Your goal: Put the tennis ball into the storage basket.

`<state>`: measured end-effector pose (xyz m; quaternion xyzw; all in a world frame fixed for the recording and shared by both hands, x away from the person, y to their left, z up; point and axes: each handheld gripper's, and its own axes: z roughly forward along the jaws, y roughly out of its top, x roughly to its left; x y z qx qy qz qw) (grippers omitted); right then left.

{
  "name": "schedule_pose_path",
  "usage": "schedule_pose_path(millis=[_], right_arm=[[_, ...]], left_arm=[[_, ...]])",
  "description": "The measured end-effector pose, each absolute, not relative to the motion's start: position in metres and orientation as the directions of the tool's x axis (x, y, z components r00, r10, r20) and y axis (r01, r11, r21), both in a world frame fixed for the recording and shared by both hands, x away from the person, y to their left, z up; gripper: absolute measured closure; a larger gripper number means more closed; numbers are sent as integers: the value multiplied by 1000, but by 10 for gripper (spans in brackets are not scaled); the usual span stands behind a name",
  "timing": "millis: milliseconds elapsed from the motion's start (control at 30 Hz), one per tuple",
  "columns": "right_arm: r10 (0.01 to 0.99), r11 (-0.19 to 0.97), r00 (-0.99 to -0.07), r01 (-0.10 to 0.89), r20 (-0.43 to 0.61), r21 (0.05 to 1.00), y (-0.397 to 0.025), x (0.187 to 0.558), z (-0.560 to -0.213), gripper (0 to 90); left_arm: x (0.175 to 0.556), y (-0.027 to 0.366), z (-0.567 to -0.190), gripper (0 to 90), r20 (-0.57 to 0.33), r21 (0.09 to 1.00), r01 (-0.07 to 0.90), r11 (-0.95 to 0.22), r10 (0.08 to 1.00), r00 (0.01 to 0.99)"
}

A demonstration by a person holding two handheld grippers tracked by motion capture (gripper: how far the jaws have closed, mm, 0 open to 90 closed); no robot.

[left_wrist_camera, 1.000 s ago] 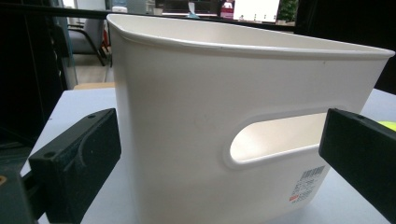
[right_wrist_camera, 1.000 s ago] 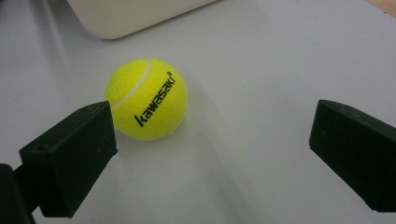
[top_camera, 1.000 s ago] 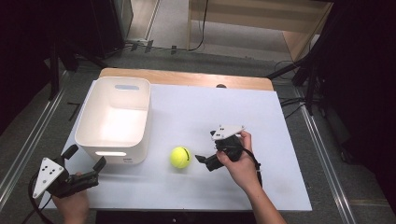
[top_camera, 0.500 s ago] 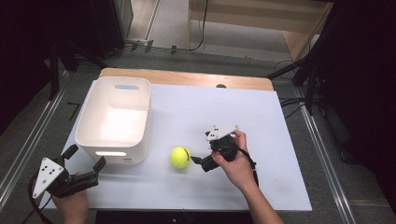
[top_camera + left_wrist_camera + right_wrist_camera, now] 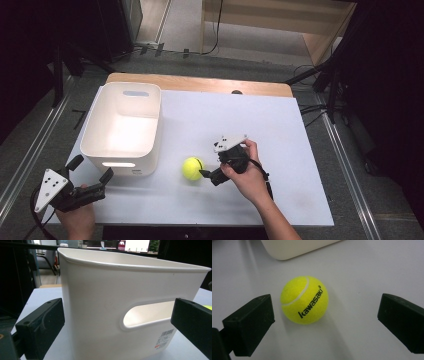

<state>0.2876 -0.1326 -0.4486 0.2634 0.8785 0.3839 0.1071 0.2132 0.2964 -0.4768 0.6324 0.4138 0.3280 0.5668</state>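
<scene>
We note right gripper (image 5: 206,175) advanced to tennis ball (image 5: 192,168), jaws wide, ball between, ungrasped. Left gripper (image 5: 92,181) unmoved, wide, facing bin (image 5: 150,135). Grasp imminent.

The tennis ball (image 5: 192,168) is bright yellow & fuzzy, w/ a white curved line and black "kawasaki" letters on it. It sits still on the white counter (image 5: 280,125), near the front. It's close to the white bin's (image 5: 122,127) front right corner, not touching it. Nothing holds it.
</scene>
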Motion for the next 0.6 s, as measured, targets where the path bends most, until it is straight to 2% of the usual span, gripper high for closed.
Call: schedule_pose_path(millis=[600], right_arm=[[505,598,-863,370,23,711,-118,289,-452,0]], left_arm=[[213,296,-477,0,-57,989,151,-12,895,443]])
